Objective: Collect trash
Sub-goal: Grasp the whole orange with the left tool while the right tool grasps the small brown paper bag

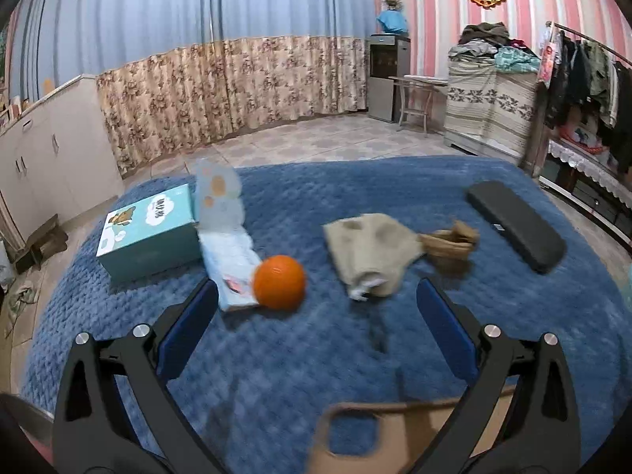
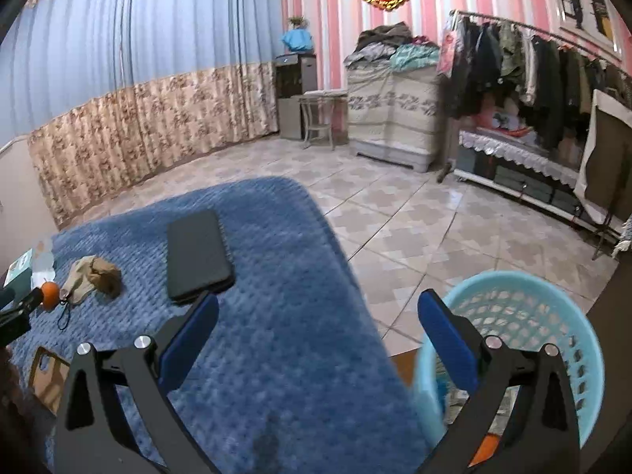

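My left gripper is open over the blue blanket, nothing between its fingers. Just beyond it lie an orange, a torn light-blue wrapper, a beige cloth pouch and a crumpled brown paper. A brown cardboard piece lies under the gripper at the near edge. My right gripper is open and empty at the blanket's right edge, beside a light-blue mesh basket on the floor with scraps inside. The orange and pouch show far left there.
A teal box sits at the blanket's left and a flat black case at its right. Tiled floor lies beyond. A covered cabinet, a clothes rack and curtains line the walls.
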